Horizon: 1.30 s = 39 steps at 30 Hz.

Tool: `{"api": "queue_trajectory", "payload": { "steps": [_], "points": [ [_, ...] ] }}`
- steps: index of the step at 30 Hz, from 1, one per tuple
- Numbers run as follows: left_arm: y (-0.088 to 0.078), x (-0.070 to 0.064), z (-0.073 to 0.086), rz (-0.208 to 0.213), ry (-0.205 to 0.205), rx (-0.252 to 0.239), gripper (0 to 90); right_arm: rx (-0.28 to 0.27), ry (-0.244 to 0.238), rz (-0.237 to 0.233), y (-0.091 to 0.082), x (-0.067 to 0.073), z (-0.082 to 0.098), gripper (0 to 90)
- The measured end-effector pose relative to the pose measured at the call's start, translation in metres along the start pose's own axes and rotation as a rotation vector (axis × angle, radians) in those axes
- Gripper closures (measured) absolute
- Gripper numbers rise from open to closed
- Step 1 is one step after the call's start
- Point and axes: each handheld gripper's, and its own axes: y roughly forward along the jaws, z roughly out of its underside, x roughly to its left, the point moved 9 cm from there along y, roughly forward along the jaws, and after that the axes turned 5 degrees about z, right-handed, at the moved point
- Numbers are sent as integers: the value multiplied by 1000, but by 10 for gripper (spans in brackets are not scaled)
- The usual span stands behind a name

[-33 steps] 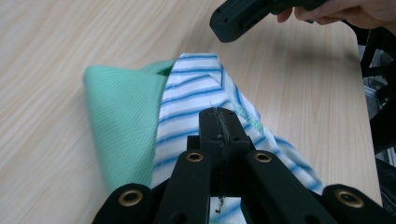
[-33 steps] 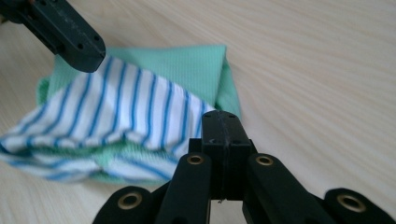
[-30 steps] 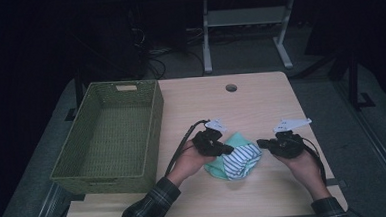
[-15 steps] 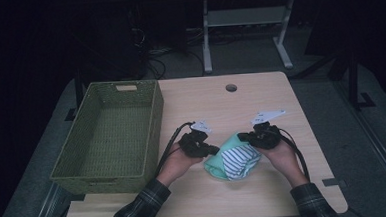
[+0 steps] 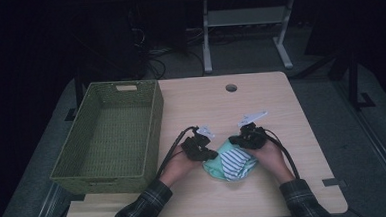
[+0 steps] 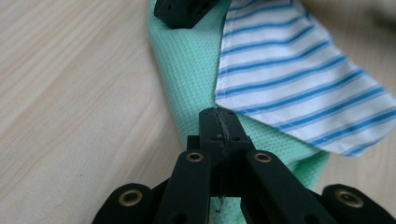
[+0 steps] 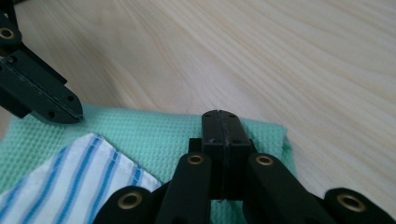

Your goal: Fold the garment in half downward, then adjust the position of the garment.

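Both grippers closed over the folded cloths

The small pile of cloths lies on the near middle of the bench (image 5: 281, 109): a mint-green cloth (image 6: 187, 79) underneath and a blue-striped white cloth (image 6: 299, 84) on top of it. The left gripper (image 5: 209, 154) sits at the pile's left edge and the right gripper (image 5: 235, 141) at its far right edge, each with its jaws pressed fully together. In the left gripper view the closed tips rest over the green cloth just where the striped corner ends; in the right gripper view they lie over the green cloth's edge. Whether any fabric is pinched between them I cannot tell.

The step in hand looks like taking hold of the pile, likely to move it toward the empty green basket (image 5: 154, 115) at the left. The next move probably calls for a grip on both layers together, then a level lift so that the top cloth does not slide off.

No brand, label or writing can be read
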Motion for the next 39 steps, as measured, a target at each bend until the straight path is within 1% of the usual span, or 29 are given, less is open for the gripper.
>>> {"api": "queue_trajectory", "payload": {
  "steps": [1, 3, 7, 10, 12, 13, 14, 15, 17, 19, 20, 21, 22, 23, 24, 25, 26, 27, 29, 30, 31, 32, 33, 34, 35, 36, 37, 38, 39],
  "points": [
    [2, 0, 2, -4, 5, 15, 895, 6, -2, 2, 1, 0, 1, 899],
    [5, 1, 3, -13, 8, 20, 895, 13, -13, 6, 4, 0, 3, 899],
    [5, 1, 3, -14, 5, 17, 895, 16, -11, 9, 5, 1, 3, 899],
    [3, 0, 2, -7, 7, 11, 895, 10, -8, 10, 3, 1, 2, 898],
    [-1, 0, 0, 1, -5, -12, 894, -8, -10, 7, -4, 1, 0, 898],
    [-5, 1, -1, 2, -3, -18, 894, -17, -7, 10, -7, 0, -1, 898],
    [-6, 1, -1, 1, -9, -22, 894, -30, -4, 13, -12, -1, -2, 899],
    [-8, 2, -3, -3, -17, -40, 894, -38, 1, 15, -15, -2, -2, 898],
    [-11, 3, -3, -9, -22, -45, 893, -45, 7, 22, -24, -6, -1, 898],
    [-15, 6, -2, -18, -23, -48, 882, -55, 16, 27, -32, -10, 3, 898],
    [-16, 6, -3, -22, -33, -58, 870, -62, 24, 37, -37, -12, 6, 899],
    [-18, 7, -2, -25, -29, -52, 858, -63, 34, 38, -40, -13, 9, 898],
    [-18, 7, -3, -31, -39, -61, 838, -63, 31, 42, -44, -15, 12, 899],
    [-20, 9, -2, -36, -30, -51, 822, -57, 34, 46, -46, -16, 15, 898],
    [-21, 10, -1, -40, -28, -50, 805, -55, 30, 54, -50, -18, 19, 898],
    [-21, 9, -2, -41, -43, -60, 793, -63, 33, 62, -54, -19, 22, 898],
    [-22, 10, -1, -43, -38, -54, 784, -64, 45, 62, -58, -20, 25, 898],
    [-21, 11, -1, -43, -43, -56, 781, -65, 45, 68, -62, -22, 30, 898],
    [-21, 13, 2, -45, -40, -43, 781, -53, 49, 76, -67, -23, 37, 898],
    [-20, 13, 2, -45, -51, -47, 781, -60, 53, 77, -69, -23, 41, 899],
    [-19, 13, 2, -43, -62, -52, 780, -54, 63, 72, -71, -22, 45, 898],
    [-19, 14, 4, -44, -51, -37, 773, -45, 67, 75, -72, -21, 49, 898],
    [-19, 13, 4, -46, -52, -37, 766, -31, 59, 79, -73, -21, 53, 898],
    [-19, 11, 4, -42, -57, -42, 761, -35, 51, 88, -74, -22, 56, 898],
    [-20, 10, 4, -40, -50, -39, 761, -35, 57, 83, -74, -22, 58, 898],
    [-20, 8, 4, -39, -54, -44, 761, -31, 63, 87, -74, -22, 60, 898],
    [-21, 6, 6, -34, -43, -35, 760, -27, 61, 89, -74, -24, 61, 898],
    [-22, 3, 7, -31, -41, -33, 760, -29, 65, 88, -74, -25, 62, 898],
    [-22, 0, 8, -29, -47, -42, 760, -28, 71, 90, -73, -27, 62, 898]
  ]
}}
